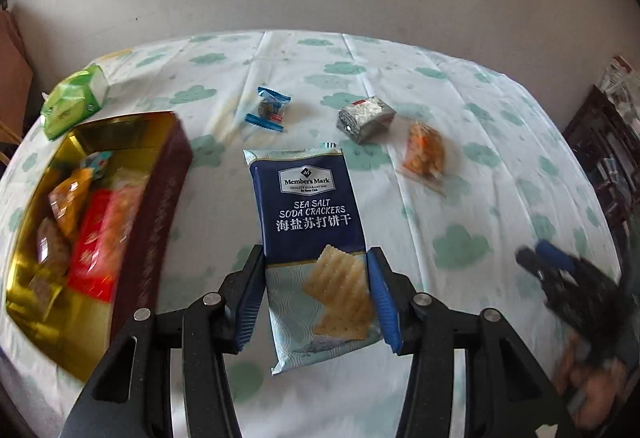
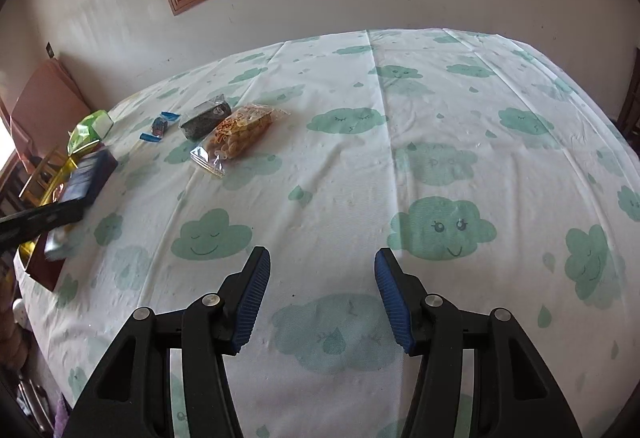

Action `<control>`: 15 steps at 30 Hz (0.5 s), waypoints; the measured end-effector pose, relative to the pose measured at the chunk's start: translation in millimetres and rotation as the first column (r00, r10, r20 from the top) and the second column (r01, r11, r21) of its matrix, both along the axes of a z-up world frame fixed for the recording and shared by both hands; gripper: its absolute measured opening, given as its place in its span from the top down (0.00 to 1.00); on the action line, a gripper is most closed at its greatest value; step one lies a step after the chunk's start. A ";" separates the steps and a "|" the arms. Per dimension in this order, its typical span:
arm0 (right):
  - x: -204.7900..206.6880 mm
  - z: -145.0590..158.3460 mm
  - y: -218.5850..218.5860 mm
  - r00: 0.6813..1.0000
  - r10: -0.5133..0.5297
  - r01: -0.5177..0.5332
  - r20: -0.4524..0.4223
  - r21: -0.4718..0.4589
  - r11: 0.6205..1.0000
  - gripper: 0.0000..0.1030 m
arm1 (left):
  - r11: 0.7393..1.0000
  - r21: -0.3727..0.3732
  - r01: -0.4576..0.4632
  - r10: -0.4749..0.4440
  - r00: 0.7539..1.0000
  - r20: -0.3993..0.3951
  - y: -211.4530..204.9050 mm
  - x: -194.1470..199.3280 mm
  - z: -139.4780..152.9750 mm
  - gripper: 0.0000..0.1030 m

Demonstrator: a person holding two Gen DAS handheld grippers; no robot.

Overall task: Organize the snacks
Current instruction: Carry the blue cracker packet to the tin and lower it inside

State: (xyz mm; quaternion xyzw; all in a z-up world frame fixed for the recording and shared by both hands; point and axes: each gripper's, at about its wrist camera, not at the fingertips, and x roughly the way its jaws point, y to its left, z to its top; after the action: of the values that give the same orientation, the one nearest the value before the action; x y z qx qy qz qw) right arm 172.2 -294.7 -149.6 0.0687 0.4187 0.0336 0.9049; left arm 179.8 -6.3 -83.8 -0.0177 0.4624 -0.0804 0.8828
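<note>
My left gripper [image 1: 316, 254] is shut on a blue Sea Salt Soda Crackers pack [image 1: 310, 222], one pad against each long edge, and the pack hangs above the tablecloth. Left of it lies an open tin box [image 1: 160, 205] with a gold inside, holding several wrapped snacks. On the cloth beyond are a blue candy [image 1: 268, 109], a silver-grey block [image 1: 364, 117] and a clear bag of orange snacks [image 1: 426, 151]. In the right wrist view the crackers pack [image 2: 90, 173] shows at the far left by the tin box [image 2: 44, 189]. My right gripper [image 2: 322, 254] is open over bare cloth, nothing between its fingers.
A green pack [image 1: 74, 101] lies behind the tin box near the table's far left corner. The cloud-print tablecloth [image 2: 400, 157] covers the whole table, which stands against a wall under a window. Dark furniture [image 1: 600, 141] stands past the right edge.
</note>
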 end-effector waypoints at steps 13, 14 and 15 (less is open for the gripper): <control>1.1 -0.8 8.3 1.000 -0.010 0.009 -0.011 -0.073 0.997 0.46 | 0.991 -0.028 -0.133 0.133 0.990 0.037 112.5 -65.5 37.0 0.55; 1.2 -1.0 9.0 1.000 -0.010 0.009 -0.012 -0.079 0.997 0.46 | 0.989 -0.025 -0.149 0.150 0.988 0.040 122.3 -68.0 39.0 0.55; 1.2 -1.1 9.2 1.000 -0.010 0.008 -0.013 -0.082 0.997 0.46 | 0.985 -0.017 -0.171 0.171 0.984 0.047 135.2 -70.4 41.9 0.55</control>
State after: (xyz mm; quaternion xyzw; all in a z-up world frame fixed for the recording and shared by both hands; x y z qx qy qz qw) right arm 173.3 -285.5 -150.7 0.0337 0.4252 0.0119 0.9044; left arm 109.4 128.9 -41.9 -0.0612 0.4371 -0.0079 0.8973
